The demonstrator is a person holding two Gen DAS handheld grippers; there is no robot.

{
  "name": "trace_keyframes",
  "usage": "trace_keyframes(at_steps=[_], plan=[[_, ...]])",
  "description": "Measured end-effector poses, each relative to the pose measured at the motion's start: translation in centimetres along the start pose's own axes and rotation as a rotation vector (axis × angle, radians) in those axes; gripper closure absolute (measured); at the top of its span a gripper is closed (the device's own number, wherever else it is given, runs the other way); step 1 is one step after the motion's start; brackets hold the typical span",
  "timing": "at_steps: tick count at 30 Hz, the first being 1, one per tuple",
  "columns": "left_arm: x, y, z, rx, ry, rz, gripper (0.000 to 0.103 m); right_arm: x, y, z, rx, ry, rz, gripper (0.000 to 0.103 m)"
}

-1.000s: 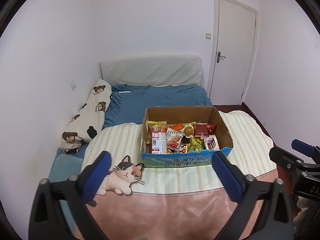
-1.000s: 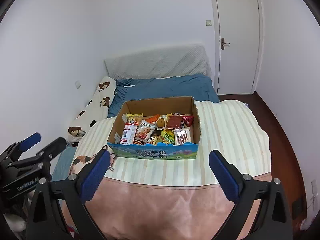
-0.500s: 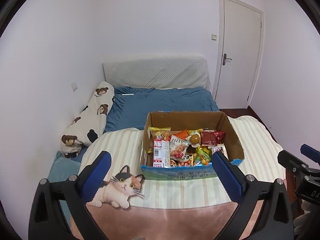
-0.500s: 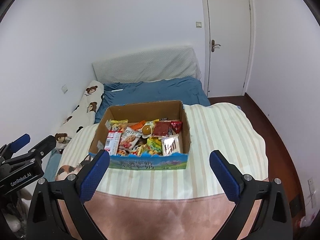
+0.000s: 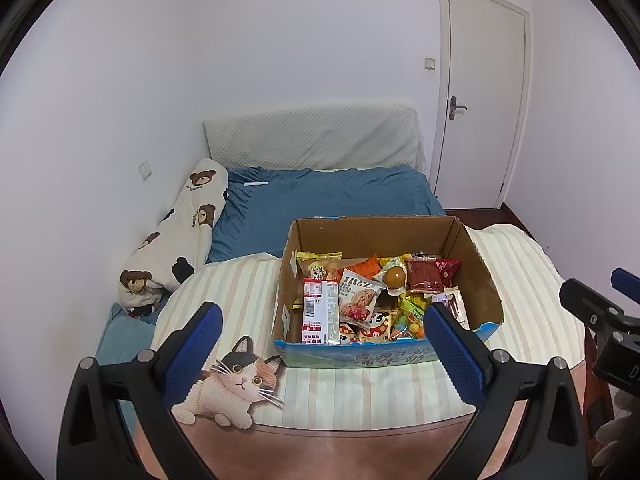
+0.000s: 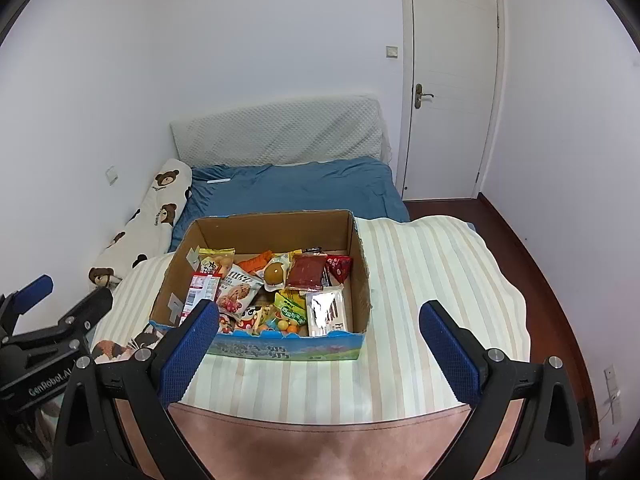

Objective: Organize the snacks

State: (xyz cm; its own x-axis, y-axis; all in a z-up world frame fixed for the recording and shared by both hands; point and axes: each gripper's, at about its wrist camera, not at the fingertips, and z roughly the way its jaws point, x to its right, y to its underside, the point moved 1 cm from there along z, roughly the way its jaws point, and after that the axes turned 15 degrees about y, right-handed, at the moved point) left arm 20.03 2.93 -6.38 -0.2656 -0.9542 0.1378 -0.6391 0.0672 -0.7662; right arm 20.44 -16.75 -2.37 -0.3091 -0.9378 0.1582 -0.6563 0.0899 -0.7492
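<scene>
A brown cardboard box [image 5: 480, 272] [image 6: 360, 264] with a blue printed front sits on a striped blanket. Inside lie several snack packets: a red and white pack [image 5: 318, 312] [image 6: 202, 292], a cookie bag [image 5: 358, 300] [image 6: 238, 292], a dark red pack [image 5: 424, 278] [image 6: 308, 272] and a brown egg-like snack [image 5: 394, 278] [image 6: 276, 272]. My left gripper [image 5: 324, 352] is open, short of the box's front. My right gripper [image 6: 320, 350] is open too, empty, just before the box's front right part. Each gripper shows at the other view's edge.
The blanket [image 6: 432, 280] covers the near end of a bed with a blue sheet [image 5: 332, 200]; a cat picture [image 5: 236, 384] is printed on it. A bear-print pillow [image 5: 180, 236] lies along the left wall. A white door [image 6: 448, 92] stands shut at the back right.
Both grippers have moved forward toward the box, which now looks larger and lower in both views. The right one has also shifted rightward. Both stayed open and empty.
</scene>
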Motion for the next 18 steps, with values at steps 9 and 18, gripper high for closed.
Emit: trace_keyframes(at_steps=[9, 18], plan=[[0.17, 0.32, 0.49, -0.010, 0.006, 0.003, 0.000, -0.28, 0.39, 0.68, -0.020, 0.008, 0.002, 0.001], [0.31, 0.28, 0.78, -0.007, 0.009, 0.010, 0.000, -0.25, 0.58, 0.80, -0.025, 0.008, 0.006, 0.001]])
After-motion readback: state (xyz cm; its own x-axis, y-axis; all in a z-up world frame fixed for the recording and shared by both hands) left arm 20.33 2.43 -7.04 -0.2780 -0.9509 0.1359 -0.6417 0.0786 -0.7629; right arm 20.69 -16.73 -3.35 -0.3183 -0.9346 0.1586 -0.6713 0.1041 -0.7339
